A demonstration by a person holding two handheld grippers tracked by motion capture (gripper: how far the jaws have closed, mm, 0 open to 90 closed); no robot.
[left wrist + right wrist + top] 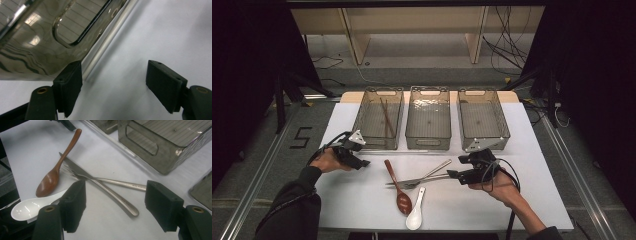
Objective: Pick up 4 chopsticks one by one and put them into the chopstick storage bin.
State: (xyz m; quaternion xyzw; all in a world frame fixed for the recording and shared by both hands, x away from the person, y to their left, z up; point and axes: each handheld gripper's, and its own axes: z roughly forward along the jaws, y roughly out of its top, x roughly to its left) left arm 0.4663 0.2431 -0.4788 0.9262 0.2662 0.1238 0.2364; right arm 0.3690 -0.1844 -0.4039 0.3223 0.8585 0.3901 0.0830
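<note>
On the white table lie a brown wooden spoon (397, 185), a white ceramic spoon (416, 215), and a metal knife (427, 178) crossed with a metal fork (437, 167). My right gripper (451, 175) stands open just right of the two metal handles. In the right gripper view the knife (110, 192) and fork (125, 184) handles lie ahead of my right gripper (117, 203), untouched, with the wooden spoon (53, 176) and white spoon (27, 207) beyond. My left gripper (362, 162) is open and empty beside the left bin's front corner; in its own view the left gripper (113, 85) hovers over bare table.
Three clear grey bins stand in a row at the back: the left bin (362, 117) with dark chopsticks (387, 117) inside, the middle bin (428, 142) and the right bin (504, 125). The left bin's wall (37, 50) is close to my left jaw. Table edges drop to the floor on all sides.
</note>
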